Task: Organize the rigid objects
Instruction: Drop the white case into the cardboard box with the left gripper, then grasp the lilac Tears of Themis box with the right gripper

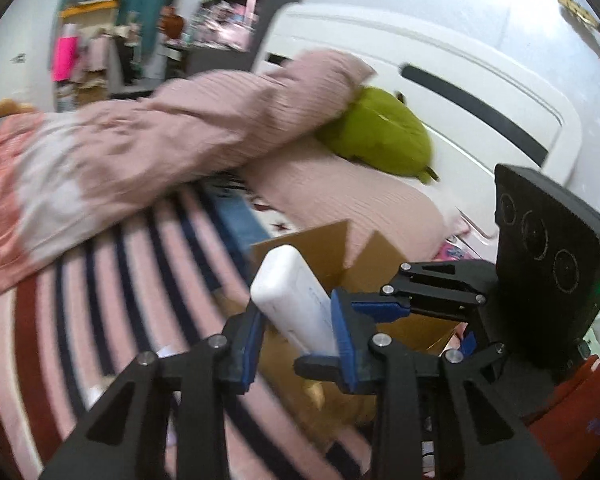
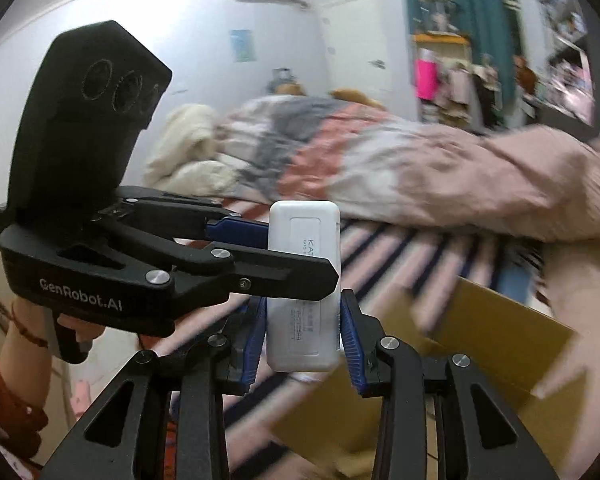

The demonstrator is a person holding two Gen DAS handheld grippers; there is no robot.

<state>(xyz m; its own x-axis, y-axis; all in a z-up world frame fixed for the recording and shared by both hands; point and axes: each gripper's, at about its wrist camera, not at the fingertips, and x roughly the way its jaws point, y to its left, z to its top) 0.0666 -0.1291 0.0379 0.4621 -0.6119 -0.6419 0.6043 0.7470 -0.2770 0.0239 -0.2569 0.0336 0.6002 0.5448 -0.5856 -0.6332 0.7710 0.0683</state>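
Above the striped bed [image 1: 112, 280], white power bank [image 2: 304, 288] clamped at once between right gripper [image 2: 304, 340] fingers and left gripper [image 1: 296, 332] fingers. Not yet dropped into the open cardboard box [image 2: 500, 344] nearby; placing left.

Both wrist cams close, angled down (bed [image 1: 112, 264] shared).

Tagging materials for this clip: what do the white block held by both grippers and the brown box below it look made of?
White block: apparently hard plastic, smooth satin finish, rounded corners, printed label on one face. Brown box: looks like corrugated cardboard, matte tan, with thin folded flaps; motion blur hides any fluting.
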